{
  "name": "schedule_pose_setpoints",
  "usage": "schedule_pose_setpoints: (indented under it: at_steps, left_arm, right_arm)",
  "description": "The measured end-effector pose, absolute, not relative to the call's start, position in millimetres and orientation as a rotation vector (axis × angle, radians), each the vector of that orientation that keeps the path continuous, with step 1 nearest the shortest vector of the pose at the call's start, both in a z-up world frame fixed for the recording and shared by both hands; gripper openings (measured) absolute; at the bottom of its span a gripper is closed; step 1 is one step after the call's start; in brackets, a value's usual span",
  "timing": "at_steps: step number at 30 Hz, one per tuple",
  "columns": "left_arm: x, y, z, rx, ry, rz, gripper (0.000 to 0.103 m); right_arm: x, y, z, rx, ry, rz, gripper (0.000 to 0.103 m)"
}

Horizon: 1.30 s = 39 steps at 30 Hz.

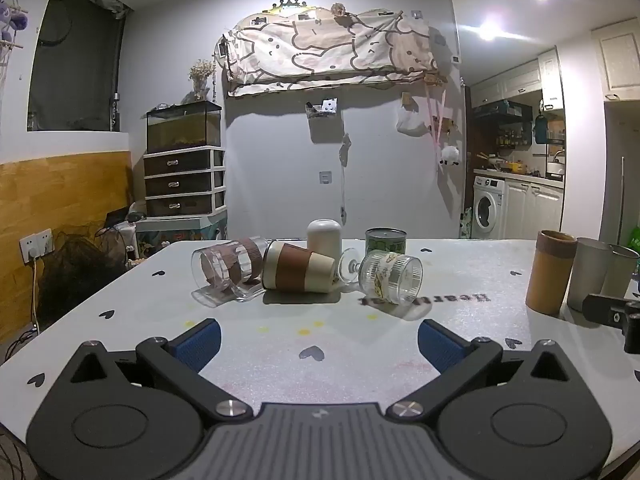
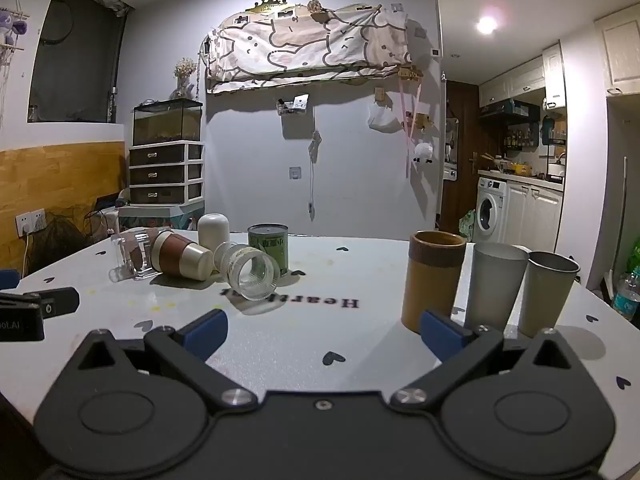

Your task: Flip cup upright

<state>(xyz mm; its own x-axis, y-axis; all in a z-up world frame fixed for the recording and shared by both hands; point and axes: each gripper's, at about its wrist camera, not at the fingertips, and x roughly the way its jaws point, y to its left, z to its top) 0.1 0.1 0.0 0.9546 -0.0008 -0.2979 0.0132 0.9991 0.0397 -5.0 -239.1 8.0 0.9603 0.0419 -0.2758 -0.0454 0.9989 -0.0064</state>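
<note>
Nearest to me, my left gripper point(image 1: 319, 338) hung low over the white heart-printed table point(image 1: 460, 344), its blue-padded fingers point(image 1: 199, 340) spread wide apart with nothing between them. Beyond it, three cups lay tipped on their sides in a row across the middle of the table: a clear glass mug with a brown sleeve point(image 1: 226, 274) on the left, a brown-banded cream cup point(image 1: 298, 272) touching it in the centre, and a ribbed clear stemmed glass point(image 1: 386, 276) on the right, its open mouth turned toward me and its foot just beside the cream cup's narrow end. Behind these stood a white rounded container point(image 1: 324, 236) and a green tin can point(image 1: 386, 240), both upright. My right gripper point(image 2: 322, 332) was likewise wide open and held nothing, and its right blue pad point(image 2: 440, 334) sat just in front of the base of a tan cylindrical cup point(image 2: 434, 280). That cup stood upright near the table's right edge, with a frosted grey cup point(image 2: 496, 284) and a metal tumbler point(image 2: 548, 292) standing close beside it in a line. Farther back, a drawer unit point(image 1: 182, 182) stood against the wall, and a washing machine point(image 1: 488, 206) showed in the kitchen to the right.
</note>
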Motion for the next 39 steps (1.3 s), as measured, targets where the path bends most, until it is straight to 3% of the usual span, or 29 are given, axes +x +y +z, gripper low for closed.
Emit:
schedule_pose_setpoints:
  at_steps: [39]
  left_arm:
    - [-0.8, 0.5, -0.3, 0.043, 0.302, -0.005, 0.103]
  right_arm:
    - [-4.4, -240.6, 8.6, -0.012, 0.283, 0.046, 0.103]
